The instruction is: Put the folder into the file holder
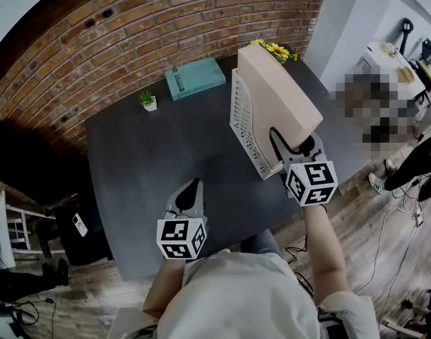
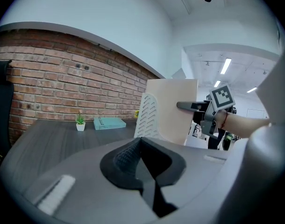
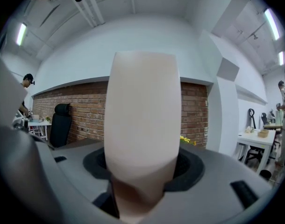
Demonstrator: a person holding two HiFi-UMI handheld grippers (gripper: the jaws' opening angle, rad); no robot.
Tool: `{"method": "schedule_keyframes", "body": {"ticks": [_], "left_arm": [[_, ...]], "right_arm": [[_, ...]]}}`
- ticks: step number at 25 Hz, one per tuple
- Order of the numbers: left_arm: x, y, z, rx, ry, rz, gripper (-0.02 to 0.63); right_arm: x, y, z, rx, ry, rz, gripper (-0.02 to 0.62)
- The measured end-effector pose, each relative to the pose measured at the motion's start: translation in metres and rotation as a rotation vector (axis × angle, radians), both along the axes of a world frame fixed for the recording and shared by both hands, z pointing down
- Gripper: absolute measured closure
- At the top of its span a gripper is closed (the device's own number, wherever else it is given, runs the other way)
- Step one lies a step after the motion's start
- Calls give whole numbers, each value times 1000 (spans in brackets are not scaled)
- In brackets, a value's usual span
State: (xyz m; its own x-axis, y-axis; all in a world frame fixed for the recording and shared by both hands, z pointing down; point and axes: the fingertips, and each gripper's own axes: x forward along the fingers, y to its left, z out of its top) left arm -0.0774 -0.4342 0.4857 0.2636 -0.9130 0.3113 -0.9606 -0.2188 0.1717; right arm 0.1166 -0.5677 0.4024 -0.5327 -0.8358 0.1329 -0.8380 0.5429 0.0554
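A thick beige folder (image 1: 279, 94) stands upright and tilted, inside the white perforated file holder (image 1: 247, 129) on the dark table (image 1: 145, 168). My right gripper (image 1: 292, 145) is shut on the folder's near edge. In the right gripper view the folder (image 3: 142, 115) fills the space between the jaws of the right gripper (image 3: 141, 171). The left gripper (image 1: 193, 188) hovers over the table's near side, shut and holding nothing. From the left gripper view, the left gripper (image 2: 141, 146) points toward the holder (image 2: 147, 118), the folder (image 2: 173, 111) and the right gripper (image 2: 194, 106).
A teal book (image 1: 194, 78) and a small potted plant (image 1: 148, 101) lie at the table's far side by the brick wall. Yellow flowers (image 1: 275, 49) sit behind the holder. A black chair (image 1: 32, 161) stands left of the table. People stand at the right.
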Motion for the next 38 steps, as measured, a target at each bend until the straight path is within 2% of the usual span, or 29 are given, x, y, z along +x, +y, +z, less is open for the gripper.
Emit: {"method": "schedule_keyframes", "body": {"ticks": [17,30,34,38], "left_arm": [[-2,0,4,-4,-5,9,594],[-14,18,-2,-4,11,25,594],[-16,34,-2,-1,21,43,595],[-22,50,-3,4,29,49,594]], "right_arm": [[-1,0,58,-70,10,26,324],[-7,4,64,-56,40,60,301],[-7,5,62,-59,41,104,286],[1,20,49,-38,1,180,267]]}}
